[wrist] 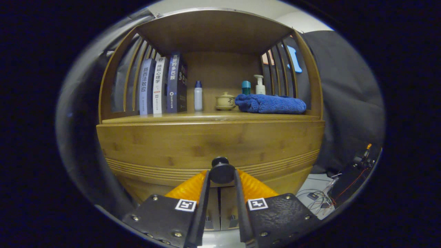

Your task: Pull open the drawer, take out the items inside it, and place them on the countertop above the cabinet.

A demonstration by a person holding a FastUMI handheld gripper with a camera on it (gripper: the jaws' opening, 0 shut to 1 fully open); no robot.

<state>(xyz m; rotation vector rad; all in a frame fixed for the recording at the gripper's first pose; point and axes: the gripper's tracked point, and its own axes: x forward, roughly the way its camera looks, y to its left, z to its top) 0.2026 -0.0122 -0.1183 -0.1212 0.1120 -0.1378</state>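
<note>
A bamboo cabinet has a wide drawer front below its countertop. A round dark knob sticks out of the drawer's lower middle. My gripper has both fingers pressed against the knob's sides, shut on it. The drawer sits flush with the cabinet; its contents are hidden.
On the countertop stand three upright books at the left, a white bottle, a small lidded cup, and a folded blue towel with a teal-capped bottle and a pump bottle behind. Cables lie on the floor at the right.
</note>
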